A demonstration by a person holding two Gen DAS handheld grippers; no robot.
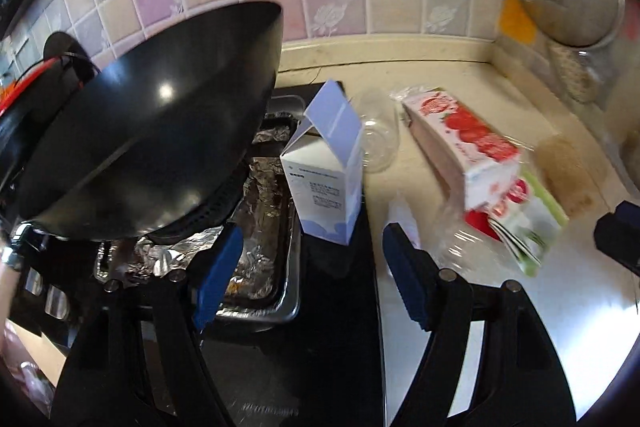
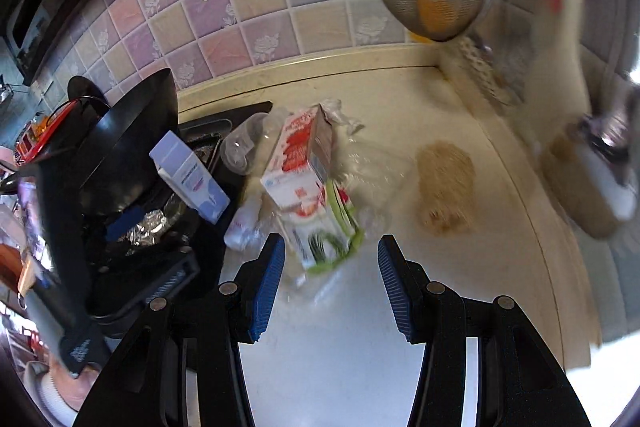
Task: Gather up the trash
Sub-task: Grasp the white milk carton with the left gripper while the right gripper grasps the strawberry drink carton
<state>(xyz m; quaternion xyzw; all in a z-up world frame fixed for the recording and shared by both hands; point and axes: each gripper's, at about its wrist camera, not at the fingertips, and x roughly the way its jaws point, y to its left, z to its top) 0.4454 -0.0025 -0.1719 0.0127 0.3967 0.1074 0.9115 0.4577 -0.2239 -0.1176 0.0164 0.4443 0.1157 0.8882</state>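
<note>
Trash lies in a loose cluster on the pale tabletop [image 2: 400, 115] beside the stove. A red-and-white strawberry carton [image 2: 300, 163] lies on its side, long axis running from the tiled wall toward the cameras, its gabled top pointing at the wall; its near end rests on a green-and-white carton [image 2: 324, 231], also flat and roughly in line with it. Crumpled clear plastic wrap [image 2: 368, 167] spreads around both. A clear plastic cup [image 1: 378, 135] lies tipped over between them and a blue-and-white milk carton [image 1: 326, 171], which stands upright at the edge of the black stove, gable up, next to a tilted black wok [image 1: 160, 115] over a foil-lined tray [image 1: 256, 227].

Left tool [image 1: 316, 279] hovers wide open and holds nothing, the milk carton just ahead between its blue pads. Right tool [image 2: 330, 291] is likewise wide open and empty, the green-and-white carton's near end just before its fingers.
</note>
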